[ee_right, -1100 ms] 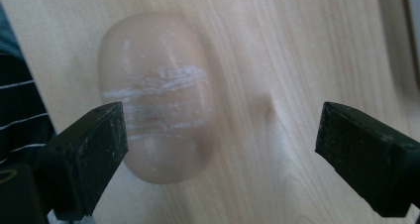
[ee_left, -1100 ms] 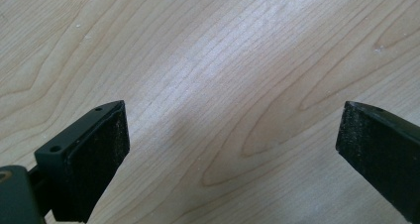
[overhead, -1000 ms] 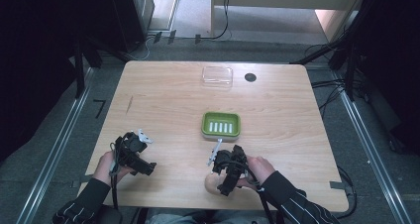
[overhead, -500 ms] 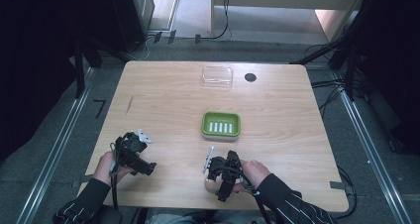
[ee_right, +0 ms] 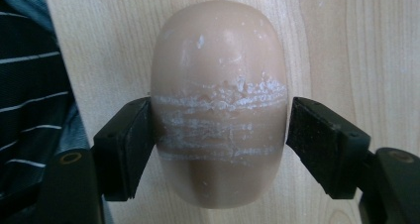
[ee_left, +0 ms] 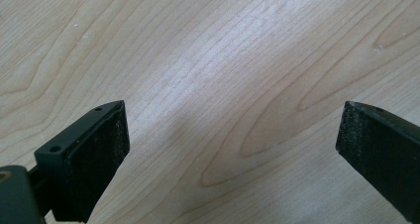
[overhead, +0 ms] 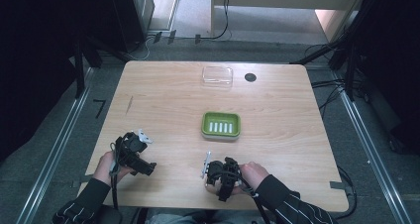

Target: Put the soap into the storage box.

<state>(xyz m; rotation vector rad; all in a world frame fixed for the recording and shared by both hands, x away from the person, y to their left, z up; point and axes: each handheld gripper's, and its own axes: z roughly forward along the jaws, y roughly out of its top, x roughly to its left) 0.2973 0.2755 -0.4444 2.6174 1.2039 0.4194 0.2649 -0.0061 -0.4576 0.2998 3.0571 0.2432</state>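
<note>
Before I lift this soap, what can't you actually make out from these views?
- Beige oval soap bar: in the high view, hidden under the right gripper.
- Its underside: hidden in the right gripper view, so lift-off from the wooden table is unclear.
- Clear plastic lid: too small in the high view for detail.

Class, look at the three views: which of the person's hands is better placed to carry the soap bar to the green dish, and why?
Right. The right gripper has just closed its jaws around the soap bar, pads at both its sides. The left gripper hangs open over bare table, farther from the green dish.
</note>
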